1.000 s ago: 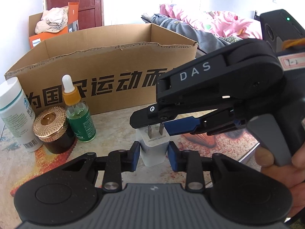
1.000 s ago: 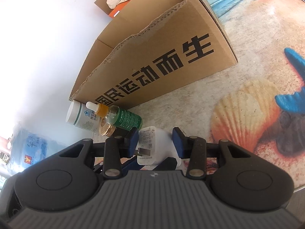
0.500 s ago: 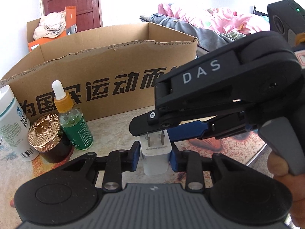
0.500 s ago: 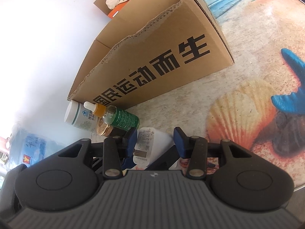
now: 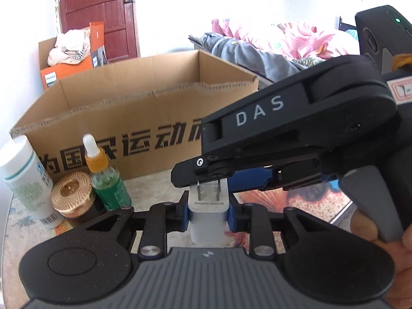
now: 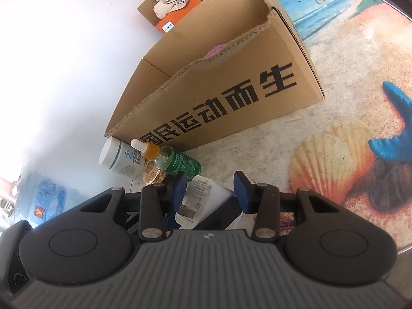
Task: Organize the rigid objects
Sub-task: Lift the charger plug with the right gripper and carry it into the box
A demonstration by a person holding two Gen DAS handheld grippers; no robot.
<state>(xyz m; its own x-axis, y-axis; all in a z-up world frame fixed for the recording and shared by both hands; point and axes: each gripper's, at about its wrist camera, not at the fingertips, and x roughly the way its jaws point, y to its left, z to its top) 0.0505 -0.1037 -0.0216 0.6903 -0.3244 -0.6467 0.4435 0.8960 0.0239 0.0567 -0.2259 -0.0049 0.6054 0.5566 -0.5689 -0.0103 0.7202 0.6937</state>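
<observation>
Two grippers meet over one white charger [image 5: 208, 216], which stands on end with its two metal prongs pointing up, at the near edge of the table [image 6: 270, 139] with a seashell print. The left gripper [image 5: 208, 212] has its blue pads pressed against the charger's two sides and its jaws are closing on it. The right gripper [image 6: 211, 189] reaches in from the right across the charger's top; its jaws are closing too, but the blue pads stand apart from the charger, whose labelled face lies in the gap between them, nearer the left pad. Just left of the charger stand a green dropper bottle [image 5: 109, 180], a jar with a gold lid [image 5: 73, 195] and a white bottle [image 5: 25, 177], close together. Behind them all sits an open cardboard box [image 5: 144, 118] with black printed characters on its front. A hand [image 5: 381, 234] grips the right gripper's handle
</observation>
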